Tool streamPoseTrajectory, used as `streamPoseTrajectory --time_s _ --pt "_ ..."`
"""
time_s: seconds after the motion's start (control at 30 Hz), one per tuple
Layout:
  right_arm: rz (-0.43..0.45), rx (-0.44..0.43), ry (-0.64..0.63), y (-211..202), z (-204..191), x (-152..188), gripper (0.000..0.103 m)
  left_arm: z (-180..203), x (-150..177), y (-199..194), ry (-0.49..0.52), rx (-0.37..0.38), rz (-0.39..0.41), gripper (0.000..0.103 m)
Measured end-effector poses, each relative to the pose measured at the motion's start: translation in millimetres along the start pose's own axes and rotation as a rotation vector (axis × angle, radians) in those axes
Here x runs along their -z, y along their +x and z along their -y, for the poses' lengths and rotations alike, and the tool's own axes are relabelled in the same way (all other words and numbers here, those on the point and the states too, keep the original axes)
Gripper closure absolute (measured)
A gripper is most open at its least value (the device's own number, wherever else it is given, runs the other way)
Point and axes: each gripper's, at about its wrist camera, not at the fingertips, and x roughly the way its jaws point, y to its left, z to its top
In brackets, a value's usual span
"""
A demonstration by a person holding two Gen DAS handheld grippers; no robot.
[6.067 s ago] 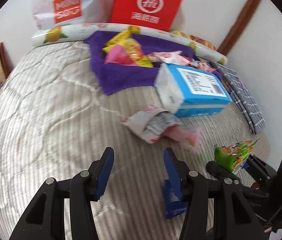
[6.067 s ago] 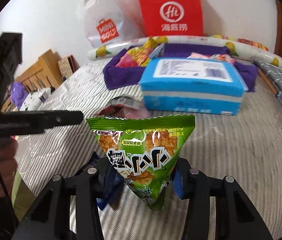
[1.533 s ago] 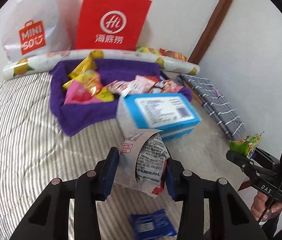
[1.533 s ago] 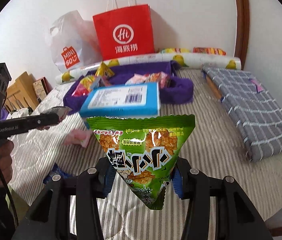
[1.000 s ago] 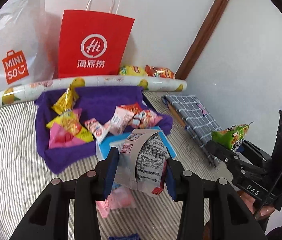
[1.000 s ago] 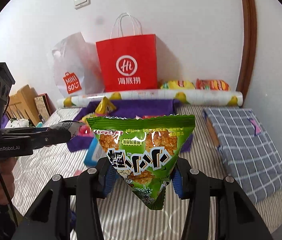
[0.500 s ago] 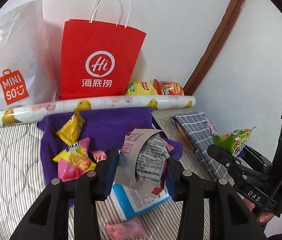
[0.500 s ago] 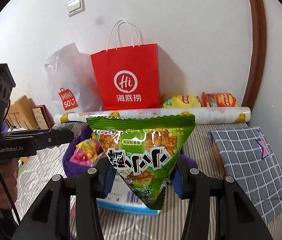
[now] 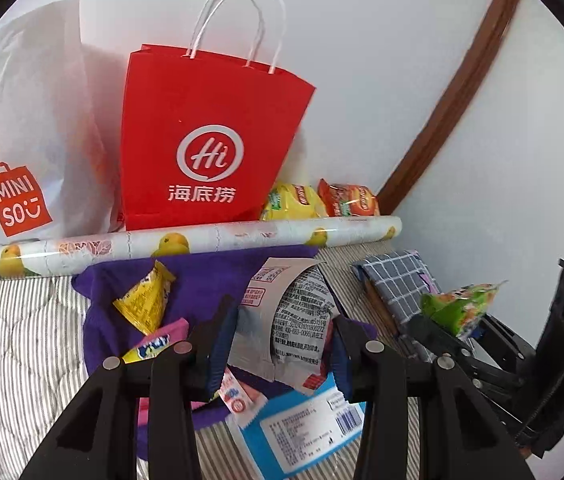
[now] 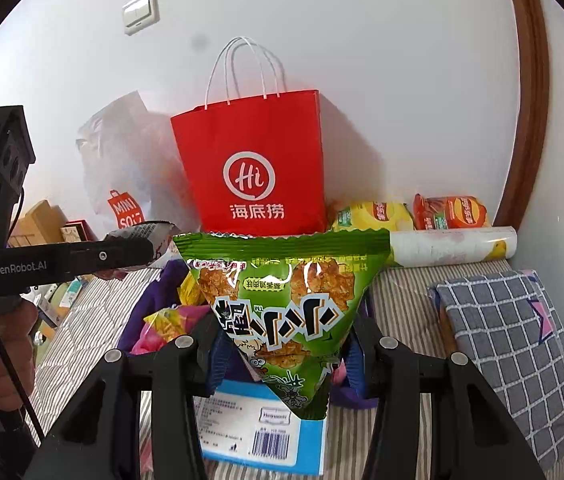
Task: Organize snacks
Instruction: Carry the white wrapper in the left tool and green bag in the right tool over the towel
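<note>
The striped bed carried everything. Along its far edge a fruit-printed roll lay crosswise; behind the roll a red paper bag and a white plastic bag stood against the wall, with a yellow chip bag and an orange chip bag beside them near the far right corner. A folded checked cloth lay along the bed's right edge. Just in front of the roll sat a purple fabric tray holding loose snack packets, a yellow packet among them. A blue box lay touching the tray's near side. The right gripper was clamped on a green triangular snack bag, held upside down above the box. The left gripper pinched a silver-and-white snack packet in the air over the tray.
</note>
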Motion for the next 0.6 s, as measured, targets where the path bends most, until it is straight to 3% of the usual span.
streamPoseTrajectory --time_s 0.6 --pt "0.007 0.021 -0.009 45 0 -23 0.056 -37 -16 41 -0.078 -0.021 -0.036 0.063"
